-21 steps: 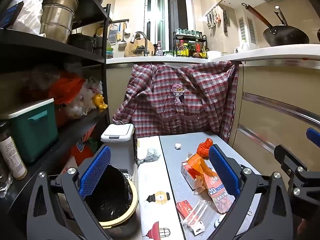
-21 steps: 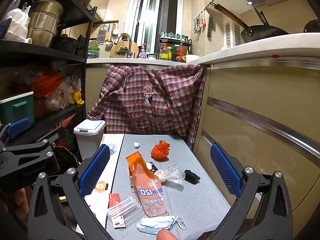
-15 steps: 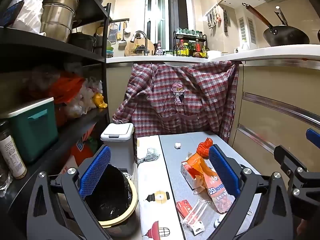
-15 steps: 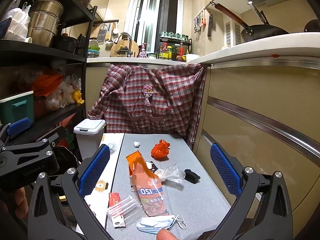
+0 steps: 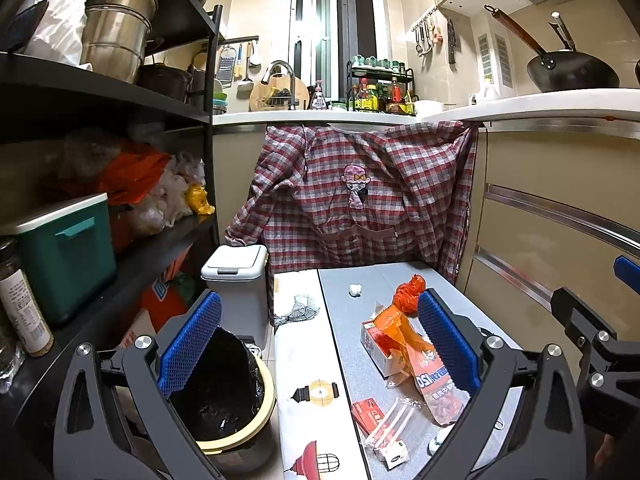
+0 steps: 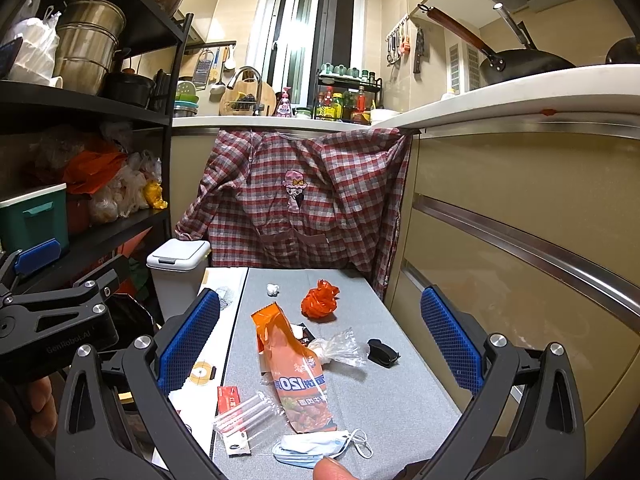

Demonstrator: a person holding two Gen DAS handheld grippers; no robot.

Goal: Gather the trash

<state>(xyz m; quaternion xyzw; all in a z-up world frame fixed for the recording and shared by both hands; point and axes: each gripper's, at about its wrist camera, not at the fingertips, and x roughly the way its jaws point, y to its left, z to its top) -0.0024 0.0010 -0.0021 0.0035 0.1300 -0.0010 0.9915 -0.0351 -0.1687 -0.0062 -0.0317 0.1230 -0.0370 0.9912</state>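
Note:
Trash lies scattered on a grey table (image 6: 404,380): an orange snack bag (image 6: 298,372), a crumpled red wrapper (image 6: 319,301), a clear plastic bag (image 6: 340,350), a small black piece (image 6: 383,352), a clear straw packet (image 6: 246,416), a small red pack (image 6: 228,397), a blue face mask (image 6: 316,445) and a white paper ball (image 6: 273,289). A round bin with a black liner (image 5: 218,396) stands left of the table. My left gripper (image 5: 320,344) hangs open over the table's left edge, nothing between its fingers. My right gripper (image 6: 320,344) is open above the table, holding nothing.
A white lidded bin (image 5: 236,280) stands behind the lined one. Black shelves (image 5: 100,100) with pots, bags and a green box (image 5: 64,256) fill the left. A plaid shirt (image 5: 360,196) hangs from the counter behind the table. Cabinet drawers (image 6: 520,240) run along the right.

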